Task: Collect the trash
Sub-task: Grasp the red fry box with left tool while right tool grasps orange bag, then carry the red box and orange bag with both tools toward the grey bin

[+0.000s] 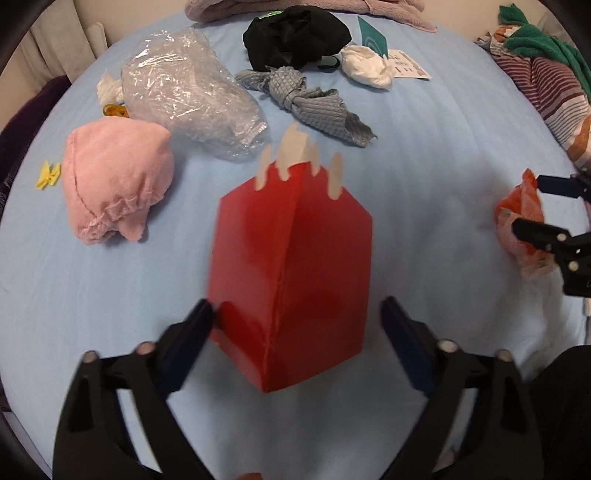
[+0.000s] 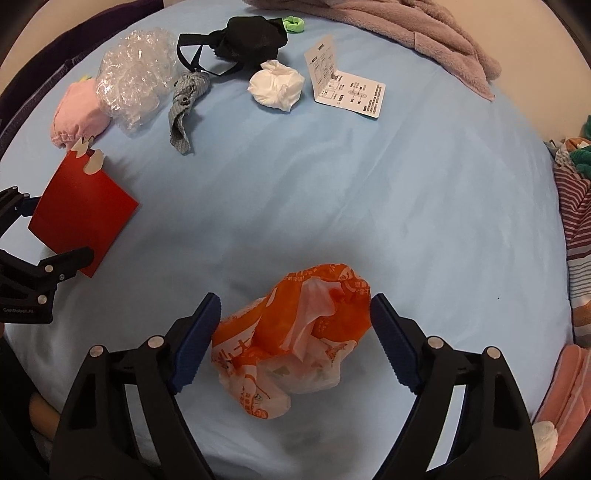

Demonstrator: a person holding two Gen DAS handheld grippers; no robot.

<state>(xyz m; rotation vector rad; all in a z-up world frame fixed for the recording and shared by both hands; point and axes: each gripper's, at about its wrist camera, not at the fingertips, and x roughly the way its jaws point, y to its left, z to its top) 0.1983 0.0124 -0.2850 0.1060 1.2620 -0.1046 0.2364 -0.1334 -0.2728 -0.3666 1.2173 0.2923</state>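
A red paper bag [image 1: 291, 266] with torn white handle strips stands on the blue bed sheet [image 1: 424, 177]. My left gripper [image 1: 297, 325] is open around its lower part; the left finger touches the bag, the right finger is apart. The bag also shows in the right wrist view [image 2: 81, 210]. A crumpled orange and white plastic bag [image 2: 295, 332] lies between the open fingers of my right gripper [image 2: 295, 321], and shows in the left wrist view [image 1: 521, 225]. A clear plastic wrap [image 1: 188, 92] and a white crumpled tissue [image 2: 277, 88] lie farther back.
A pink cloth [image 1: 114, 184], a grey knotted cloth [image 1: 306, 99], a black cloth [image 1: 295, 37] and a printed leaflet [image 2: 347, 85] lie on the sheet. Striped clothes [image 1: 546, 85] pile at the right. A mauve blanket [image 2: 406, 33] lies at the back.
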